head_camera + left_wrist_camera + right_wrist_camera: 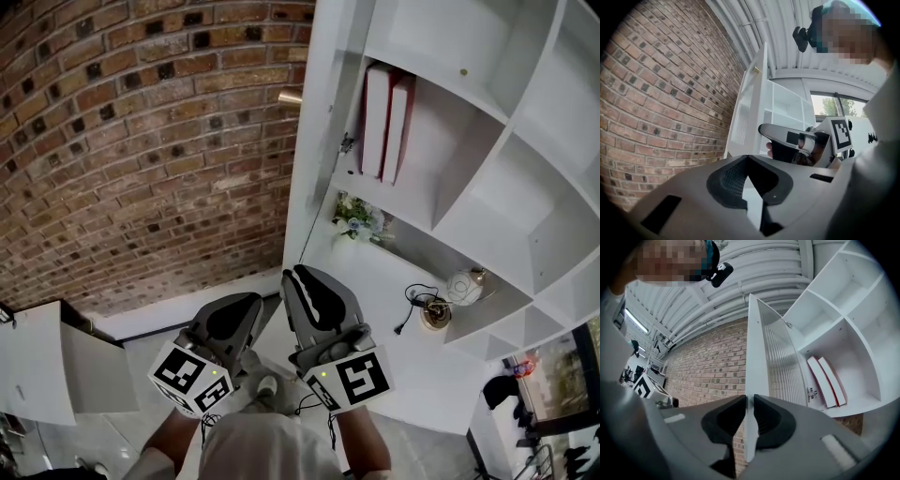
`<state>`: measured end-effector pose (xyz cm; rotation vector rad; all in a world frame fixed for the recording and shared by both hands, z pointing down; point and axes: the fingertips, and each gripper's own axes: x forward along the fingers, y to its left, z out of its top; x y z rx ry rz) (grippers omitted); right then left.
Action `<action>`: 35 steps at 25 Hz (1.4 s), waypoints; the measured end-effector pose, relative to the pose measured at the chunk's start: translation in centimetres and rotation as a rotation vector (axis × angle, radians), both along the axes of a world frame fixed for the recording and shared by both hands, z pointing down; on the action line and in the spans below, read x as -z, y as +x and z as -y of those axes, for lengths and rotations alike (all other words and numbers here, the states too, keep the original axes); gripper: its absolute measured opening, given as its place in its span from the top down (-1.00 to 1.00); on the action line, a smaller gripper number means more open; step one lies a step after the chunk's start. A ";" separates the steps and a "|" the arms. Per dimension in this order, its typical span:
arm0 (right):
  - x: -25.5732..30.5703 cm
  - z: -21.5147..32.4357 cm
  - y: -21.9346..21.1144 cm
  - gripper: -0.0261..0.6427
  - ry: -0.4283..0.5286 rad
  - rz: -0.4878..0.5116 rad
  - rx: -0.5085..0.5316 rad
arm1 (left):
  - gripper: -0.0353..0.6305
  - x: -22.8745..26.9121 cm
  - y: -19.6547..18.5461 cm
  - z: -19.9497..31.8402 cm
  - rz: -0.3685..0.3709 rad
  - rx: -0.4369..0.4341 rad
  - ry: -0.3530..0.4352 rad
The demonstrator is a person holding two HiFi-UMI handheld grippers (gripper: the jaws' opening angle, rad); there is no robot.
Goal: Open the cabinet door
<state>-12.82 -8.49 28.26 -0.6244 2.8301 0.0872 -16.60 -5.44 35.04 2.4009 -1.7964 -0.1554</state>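
The white cabinet door [317,141] stands swung out from the shelf unit [487,187], edge-on to me, with a brass knob [291,97] on its far side. My right gripper [298,277] is shut on the door's free edge. In the right gripper view that edge [751,380] runs straight between the two pads [763,420]. My left gripper [251,307] hangs just left of it, shut and holding nothing, apart from the door. In the left gripper view the door [747,108] and its knob [756,70] lie ahead of the left gripper [747,158].
A brick wall [141,141] runs close along the left of the door. Inside the cabinet are two red and white books [386,122], a small bunch of flowers [356,220], a round ornament [464,286] and a black cable [411,305]. A low white cabinet [37,375] stands at lower left.
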 end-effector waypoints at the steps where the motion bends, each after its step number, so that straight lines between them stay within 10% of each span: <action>1: 0.0 0.0 -0.2 0.73 -0.002 0.002 0.005 | 0.87 0.0 -0.1 0.0 -0.002 0.003 -0.002; 35: -0.3 1.0 -2.7 0.88 0.040 -0.035 0.024 | 0.87 0.1 -2.6 0.6 -0.001 0.050 -0.001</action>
